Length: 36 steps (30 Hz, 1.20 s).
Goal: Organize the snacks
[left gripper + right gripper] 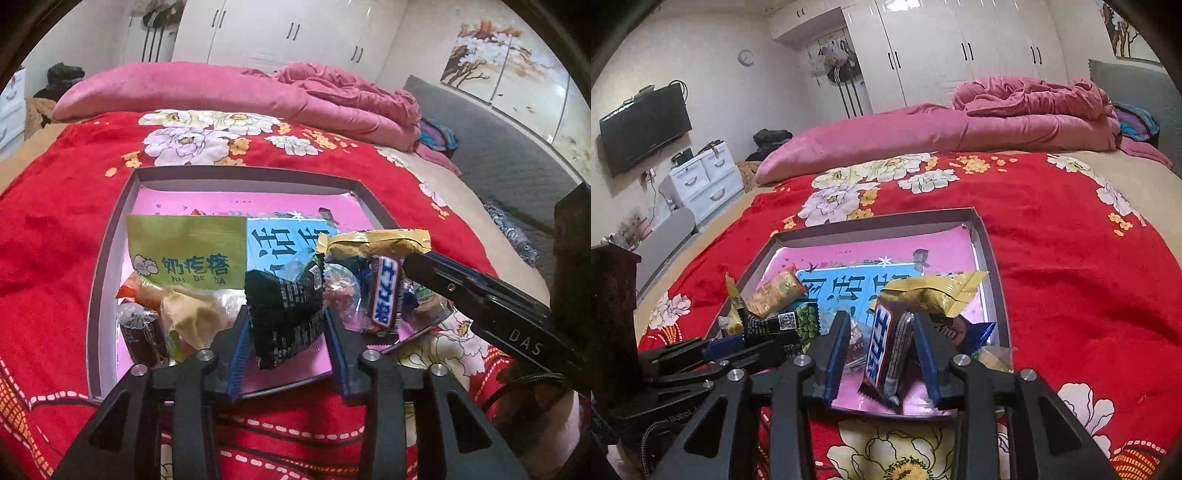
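In the box [110, 236] on the bed, the left gripper [286, 332] has its jaws apart around a black packet [284, 306]; the right gripper [882, 350] has its jaws apart around a chocolate bar [882, 347].

1. Left gripper [286, 325]: pointed forward and downward, blue-padded jaws partly parted.
2. Right gripper [882, 354]: pointed forward and downward beside the left, jaws likewise partly parted.

The box [110, 236] floor's blue print [280, 240] — mostly hidden under piled snack packets [184, 254] — can't be read.
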Motion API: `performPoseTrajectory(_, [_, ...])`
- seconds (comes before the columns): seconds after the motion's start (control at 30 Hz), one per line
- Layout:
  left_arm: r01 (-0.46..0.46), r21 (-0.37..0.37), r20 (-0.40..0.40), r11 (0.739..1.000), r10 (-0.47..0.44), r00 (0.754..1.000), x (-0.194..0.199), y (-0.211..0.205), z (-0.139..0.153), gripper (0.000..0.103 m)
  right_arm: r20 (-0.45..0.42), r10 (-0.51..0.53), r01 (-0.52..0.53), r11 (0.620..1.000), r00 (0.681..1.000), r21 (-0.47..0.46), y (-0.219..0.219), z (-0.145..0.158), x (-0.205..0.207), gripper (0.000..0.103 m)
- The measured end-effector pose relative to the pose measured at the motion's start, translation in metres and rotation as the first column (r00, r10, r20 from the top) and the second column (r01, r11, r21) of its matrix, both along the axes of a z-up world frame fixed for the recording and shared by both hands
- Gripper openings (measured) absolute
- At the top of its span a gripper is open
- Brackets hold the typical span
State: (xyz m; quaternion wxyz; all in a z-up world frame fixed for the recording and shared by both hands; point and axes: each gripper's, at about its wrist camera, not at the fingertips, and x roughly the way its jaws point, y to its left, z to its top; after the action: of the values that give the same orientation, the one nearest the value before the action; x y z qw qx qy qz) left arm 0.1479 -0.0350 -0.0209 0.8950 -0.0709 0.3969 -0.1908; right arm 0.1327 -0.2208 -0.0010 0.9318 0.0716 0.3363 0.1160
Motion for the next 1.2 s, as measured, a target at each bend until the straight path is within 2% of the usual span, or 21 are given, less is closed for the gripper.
performPoseTrajectory(0.03, [-0.004,0.007,-0.003,1.000,0.004,1.000,0.000,0.000,0.000,0.055,0.003,-0.001,0.001,1.000,1.000,0.001,0.000,0.001,-0.001,0.040])
performPoseTrajectory(0.07, [-0.006,0.013,-0.006,1.000,0.006,1.000,-0.001,0.000,0.000,0.058,0.007,0.000,0.000,1.000,1.000,0.002,-0.001,0.002,-0.002,0.041])
performPoseTrajectory(0.2, [-0.013,0.017,-0.008,1.000,0.013,1.000,-0.004,0.004,0.002,0.060,0.023,0.002,-0.002,1.000,1.000,0.005,-0.001,0.007,-0.006,0.044])
performPoseTrajectory(0.37, [-0.022,0.030,0.017,0.999,0.021,1.000,-0.010,0.007,0.010,0.071,0.051,0.006,-0.006,1.000,0.999,-0.008,0.002,0.014,-0.015,0.053])
performPoseTrajectory(0.47, [-0.025,0.032,0.027,0.999,0.024,0.999,-0.014,0.009,0.013,0.073,0.066,0.001,0.000,1.000,0.998,-0.019,0.003,0.017,-0.018,0.058])
performPoseTrajectory(0.97, [-0.038,0.027,0.053,0.999,0.036,0.998,-0.025,0.017,0.024,0.078,0.089,-0.020,0.024,0.999,0.996,-0.048,0.004,0.022,-0.030,0.067])
performPoseTrajectory(1.07, [-0.040,0.029,0.047,0.999,0.038,0.998,-0.029,0.018,0.024,0.078,0.081,-0.024,0.027,0.999,0.996,-0.045,0.004,0.021,-0.035,0.072])
performPoseTrajectory(1.2, [-0.056,0.049,0.042,0.997,0.054,0.998,-0.036,0.020,0.025,0.078,0.060,-0.029,0.032,0.998,0.998,-0.053,0.005,0.018,-0.039,0.072])
